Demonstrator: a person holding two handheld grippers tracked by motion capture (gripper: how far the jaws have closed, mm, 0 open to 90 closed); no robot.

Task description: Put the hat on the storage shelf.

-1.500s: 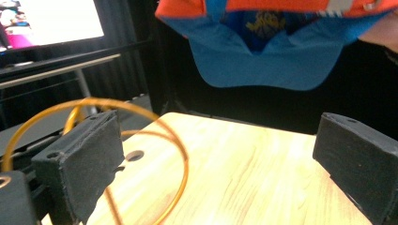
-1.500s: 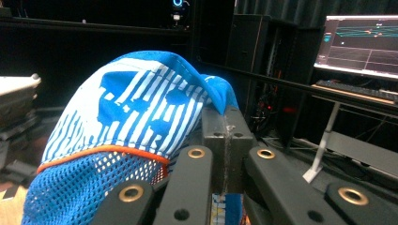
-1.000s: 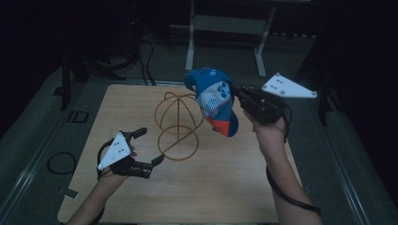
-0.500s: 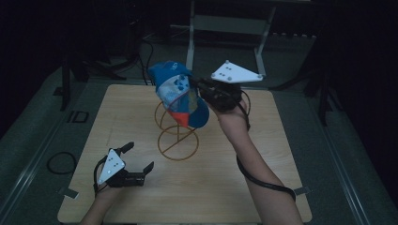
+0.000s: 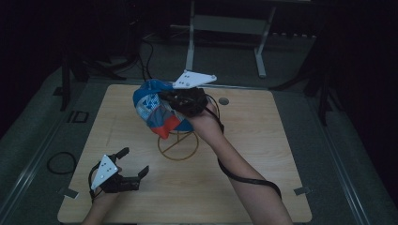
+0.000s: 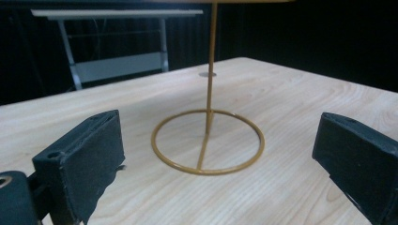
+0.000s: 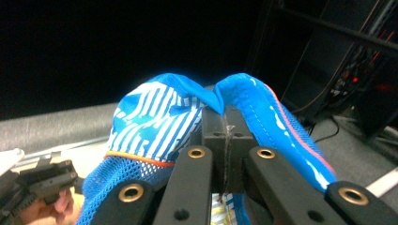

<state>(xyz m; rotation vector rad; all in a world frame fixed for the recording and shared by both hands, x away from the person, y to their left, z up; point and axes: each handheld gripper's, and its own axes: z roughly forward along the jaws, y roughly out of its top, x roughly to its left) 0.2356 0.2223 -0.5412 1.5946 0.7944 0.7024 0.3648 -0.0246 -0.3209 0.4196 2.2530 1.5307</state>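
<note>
Cap (image 5: 155,110) is pinched tight in the right gripper (image 5: 185,99) over the wire stand (image 5: 178,145), likely to hang it; left gripper (image 5: 123,174) waits wide open, empty.

High view looks down; the table (image 5: 263,154) (close-up) recurs in left gripper view.

Stand (image 5: 178,146) top hidden under cap (image 5: 155,110).

A pale wooden table (image 5: 263,154) with rounded corners carries a gold wire stand (image 5: 178,145), its ring base resting flat near the middle. A small round grommet hole (image 5: 224,101) sits toward the far edge, right of centre.
</note>
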